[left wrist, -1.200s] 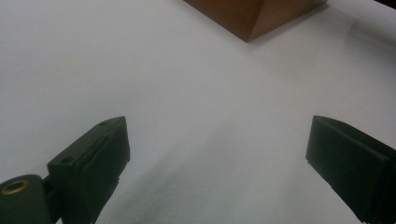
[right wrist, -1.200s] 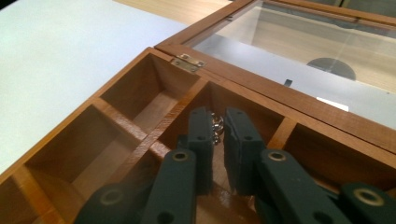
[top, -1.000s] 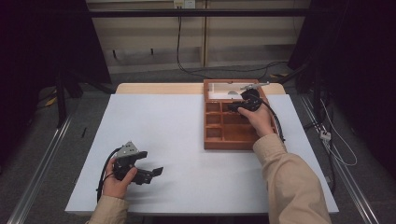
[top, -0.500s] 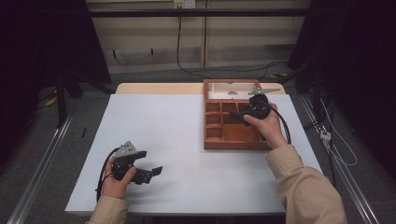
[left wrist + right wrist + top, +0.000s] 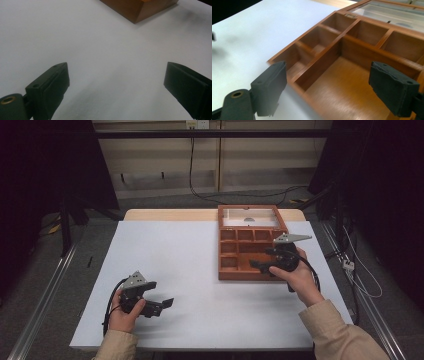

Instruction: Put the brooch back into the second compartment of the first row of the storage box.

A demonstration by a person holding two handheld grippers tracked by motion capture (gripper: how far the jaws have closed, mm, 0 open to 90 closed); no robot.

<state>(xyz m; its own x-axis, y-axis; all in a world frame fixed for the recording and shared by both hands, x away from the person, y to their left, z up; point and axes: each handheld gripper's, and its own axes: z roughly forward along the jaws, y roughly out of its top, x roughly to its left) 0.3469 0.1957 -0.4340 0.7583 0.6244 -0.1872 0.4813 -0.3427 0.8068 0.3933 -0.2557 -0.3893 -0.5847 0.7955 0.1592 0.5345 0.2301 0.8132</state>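
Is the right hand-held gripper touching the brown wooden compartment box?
Apart. In the right gripper view, the right hand-held gripper has its jaws wide open above the brown wooden compartment box, with nothing between them and no pad resting on a wall.

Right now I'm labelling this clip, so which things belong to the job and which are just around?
In the job:
- brown wooden compartment box with its clear lid open
- right gripper, open over the box

Just around:
- left gripper, open over the white table
- black floor cables
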